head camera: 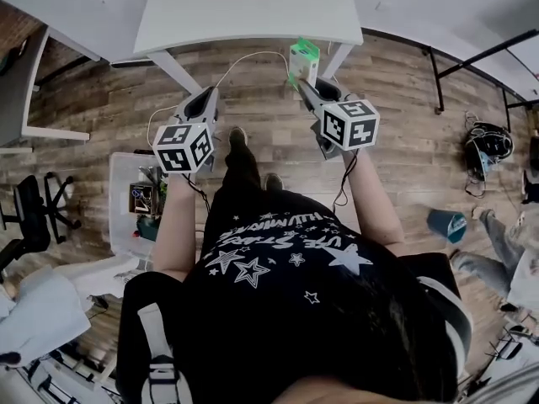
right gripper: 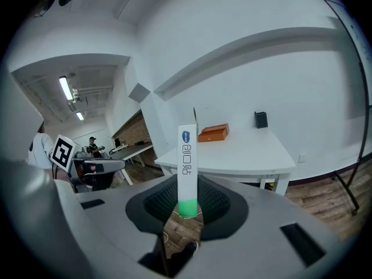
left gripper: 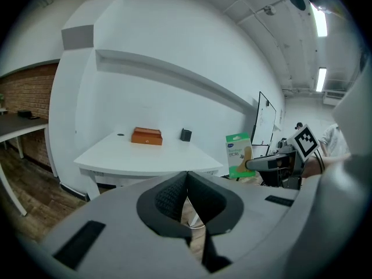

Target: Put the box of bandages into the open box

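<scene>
A table [left gripper: 116, 156] bearing an orange box [left gripper: 146, 136] stood ahead. The right gripper [right gripper: 187, 201] clamped the bandage box [right gripper: 187, 161]; the left gripper [left gripper: 187, 195] sat closed, empty.

White bench [left gripper: 145, 156] standing on a wood-plank floor [left gripper: 20, 182]. It carries an orange-brown box [left gripper: 146, 136], a small dark container [left gripper: 185, 135] nearby, and a dark disc [left gripper: 120, 135].

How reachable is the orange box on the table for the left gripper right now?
Probably, with a step forward: the left gripper, jaws together and empty, faces the orange box across the white table; nothing stands between them.
</scene>
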`<state>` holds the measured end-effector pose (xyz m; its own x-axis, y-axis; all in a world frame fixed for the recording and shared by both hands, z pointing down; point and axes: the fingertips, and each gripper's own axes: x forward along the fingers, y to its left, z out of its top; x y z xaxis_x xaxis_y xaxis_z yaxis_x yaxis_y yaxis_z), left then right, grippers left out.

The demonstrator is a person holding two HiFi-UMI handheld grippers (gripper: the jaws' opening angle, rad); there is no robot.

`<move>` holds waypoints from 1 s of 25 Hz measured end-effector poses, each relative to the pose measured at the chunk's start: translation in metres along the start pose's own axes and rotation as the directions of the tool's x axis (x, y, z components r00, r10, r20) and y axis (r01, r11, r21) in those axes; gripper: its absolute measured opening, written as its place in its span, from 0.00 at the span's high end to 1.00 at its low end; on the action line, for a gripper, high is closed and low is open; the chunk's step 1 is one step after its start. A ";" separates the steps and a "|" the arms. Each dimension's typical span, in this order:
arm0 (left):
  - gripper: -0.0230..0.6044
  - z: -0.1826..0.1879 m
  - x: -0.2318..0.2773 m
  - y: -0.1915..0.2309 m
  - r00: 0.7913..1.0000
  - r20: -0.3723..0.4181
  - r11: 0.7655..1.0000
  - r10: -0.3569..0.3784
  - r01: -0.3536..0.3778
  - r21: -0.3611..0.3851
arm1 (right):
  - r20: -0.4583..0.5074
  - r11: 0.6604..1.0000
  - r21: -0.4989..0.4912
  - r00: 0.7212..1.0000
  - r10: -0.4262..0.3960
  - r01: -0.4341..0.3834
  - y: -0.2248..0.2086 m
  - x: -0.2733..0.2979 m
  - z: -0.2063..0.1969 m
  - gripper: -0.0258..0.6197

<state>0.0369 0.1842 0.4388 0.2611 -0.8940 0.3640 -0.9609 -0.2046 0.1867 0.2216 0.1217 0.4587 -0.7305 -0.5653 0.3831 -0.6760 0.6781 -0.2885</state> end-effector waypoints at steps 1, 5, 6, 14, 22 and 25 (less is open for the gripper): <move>0.93 0.000 0.002 0.005 1.000 0.003 1.000 0.005 -0.005 -0.003 | -0.001 1.000 0.001 1.000 -0.001 0.001 -0.001 0.005 0.001 0.78; 0.93 0.002 0.010 0.024 1.000 0.009 1.000 0.021 -0.021 -0.018 | -0.013 1.000 0.000 1.000 -0.001 0.001 -0.003 0.021 0.004 0.78; 0.93 0.003 0.012 0.029 1.000 0.009 0.999 0.024 -0.024 -0.023 | -0.018 1.000 -0.002 1.000 -0.002 0.002 -0.004 0.025 0.005 0.78; 0.93 0.017 0.063 0.072 1.000 -0.010 0.998 0.000 -0.001 -0.062 | -0.040 1.000 -0.008 0.999 -0.027 0.027 -0.024 0.083 0.031 0.78; 0.93 0.062 0.147 0.144 0.999 -0.012 0.997 -0.048 0.047 -0.061 | -0.059 0.997 0.006 0.995 -0.079 0.080 -0.060 0.171 0.073 0.78; 0.93 0.080 0.180 0.173 0.998 -0.019 0.996 -0.055 0.054 -0.073 | -0.062 0.995 0.017 0.993 -0.100 0.101 -0.076 0.208 0.096 0.78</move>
<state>-0.0897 -0.0441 0.4632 0.3155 -0.8736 0.3707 -0.9362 -0.2227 0.2719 0.1117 -0.0919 0.4762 -0.6522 -0.5997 0.4637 -0.7477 0.6097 -0.2631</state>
